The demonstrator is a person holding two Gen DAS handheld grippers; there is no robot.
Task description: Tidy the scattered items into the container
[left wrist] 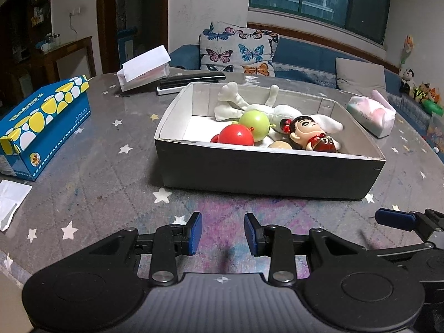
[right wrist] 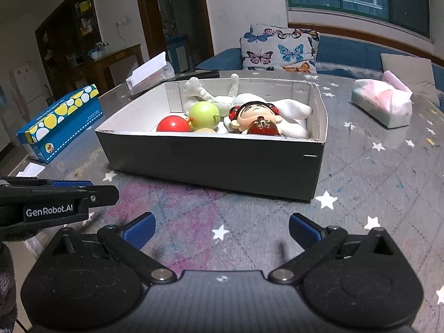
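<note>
A grey cardboard box stands on the star-patterned table. Inside lie a white plush toy, a green ball, a red ball and a doll in red. My left gripper is open and empty, low over the table in front of the box; it also shows at the left edge of the right wrist view. My right gripper is wide open and empty, beside the left one; one of its fingers shows in the left wrist view.
A blue and yellow tissue box sits at the left. A soft pastel tissue pack lies at the right. A white card box and a black case lie behind the box. Paper scraps lie at the left edge.
</note>
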